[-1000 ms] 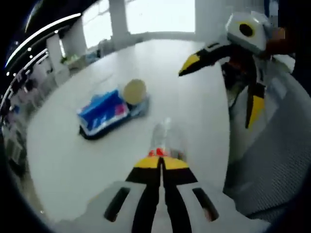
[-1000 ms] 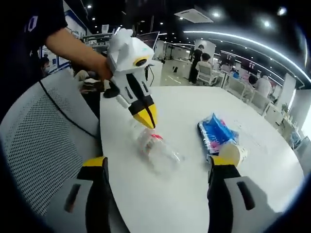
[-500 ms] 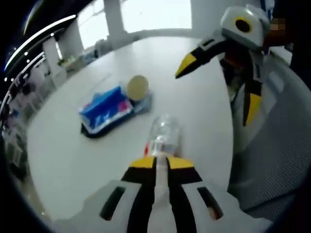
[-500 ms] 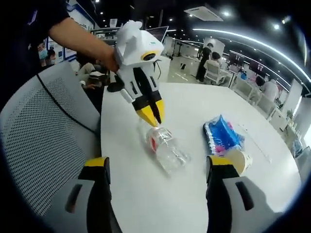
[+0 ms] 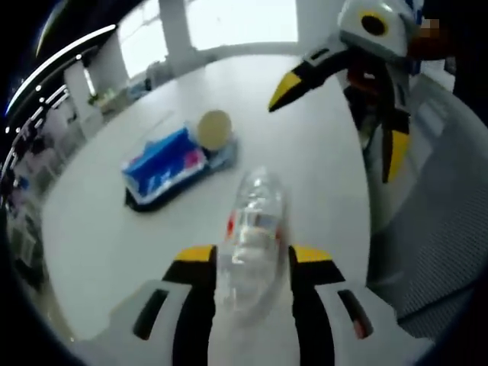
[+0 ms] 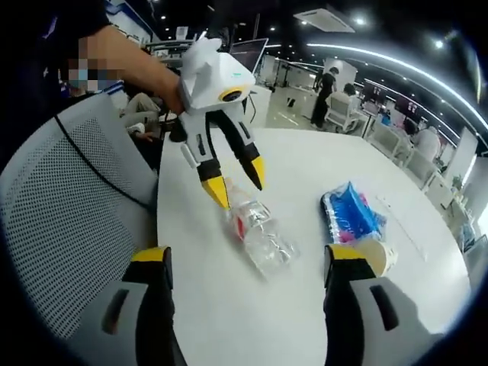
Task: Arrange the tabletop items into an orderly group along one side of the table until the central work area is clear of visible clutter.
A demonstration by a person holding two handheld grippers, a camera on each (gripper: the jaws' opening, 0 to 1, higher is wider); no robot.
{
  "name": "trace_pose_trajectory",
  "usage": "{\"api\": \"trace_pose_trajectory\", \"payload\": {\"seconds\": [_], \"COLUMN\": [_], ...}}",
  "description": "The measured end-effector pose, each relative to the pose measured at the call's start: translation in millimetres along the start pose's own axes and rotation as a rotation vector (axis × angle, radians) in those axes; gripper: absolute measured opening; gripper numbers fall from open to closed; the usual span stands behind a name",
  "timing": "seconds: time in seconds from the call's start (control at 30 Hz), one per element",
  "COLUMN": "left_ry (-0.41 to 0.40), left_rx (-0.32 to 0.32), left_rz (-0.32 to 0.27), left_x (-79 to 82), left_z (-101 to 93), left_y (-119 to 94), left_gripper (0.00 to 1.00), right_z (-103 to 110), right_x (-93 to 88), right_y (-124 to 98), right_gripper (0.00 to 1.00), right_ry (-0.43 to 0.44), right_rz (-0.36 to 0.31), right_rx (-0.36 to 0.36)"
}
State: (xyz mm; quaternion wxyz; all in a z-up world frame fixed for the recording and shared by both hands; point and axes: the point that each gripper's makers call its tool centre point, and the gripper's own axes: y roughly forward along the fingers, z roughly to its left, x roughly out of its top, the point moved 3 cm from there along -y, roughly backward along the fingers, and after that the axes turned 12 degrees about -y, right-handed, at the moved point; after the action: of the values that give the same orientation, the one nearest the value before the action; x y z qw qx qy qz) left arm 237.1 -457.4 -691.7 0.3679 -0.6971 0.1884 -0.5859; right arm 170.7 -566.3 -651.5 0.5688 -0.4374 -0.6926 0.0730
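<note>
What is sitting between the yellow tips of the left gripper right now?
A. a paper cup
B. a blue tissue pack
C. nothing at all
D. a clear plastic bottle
D: in the left gripper view the clear plastic bottle lies on the white table between the open jaws of the left gripper, while the blue pack and paper cup sit farther off.

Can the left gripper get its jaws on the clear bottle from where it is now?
Probably yes. The left gripper is open, its jaws straddling the cap end of the clear bottle, which lies on its side on the white table. Nothing sits between them.
</note>
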Motion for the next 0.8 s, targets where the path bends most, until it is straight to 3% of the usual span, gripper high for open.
{"api": "trace_pose_trajectory", "payload": {"seconds": [0.2,0.8], "left_ry": [0.006,-0.02], "left_rx": [0.001,-0.004], "left_rz": [0.021,0.07], "left_x": [-10.2,-37.6], "left_z": [6.2,17.4], "left_y": [3,11], "left_gripper": [0.44,0.42], "right_z": [-4,-21], "right_x": [0.6,5.0], "right_y": [4,32], "right_gripper": [0.81,0.81], "right_ry": [-0.017,-0.115], "right_rz": [0.007,0.041], "right_rx": [0.012,0.085]}}
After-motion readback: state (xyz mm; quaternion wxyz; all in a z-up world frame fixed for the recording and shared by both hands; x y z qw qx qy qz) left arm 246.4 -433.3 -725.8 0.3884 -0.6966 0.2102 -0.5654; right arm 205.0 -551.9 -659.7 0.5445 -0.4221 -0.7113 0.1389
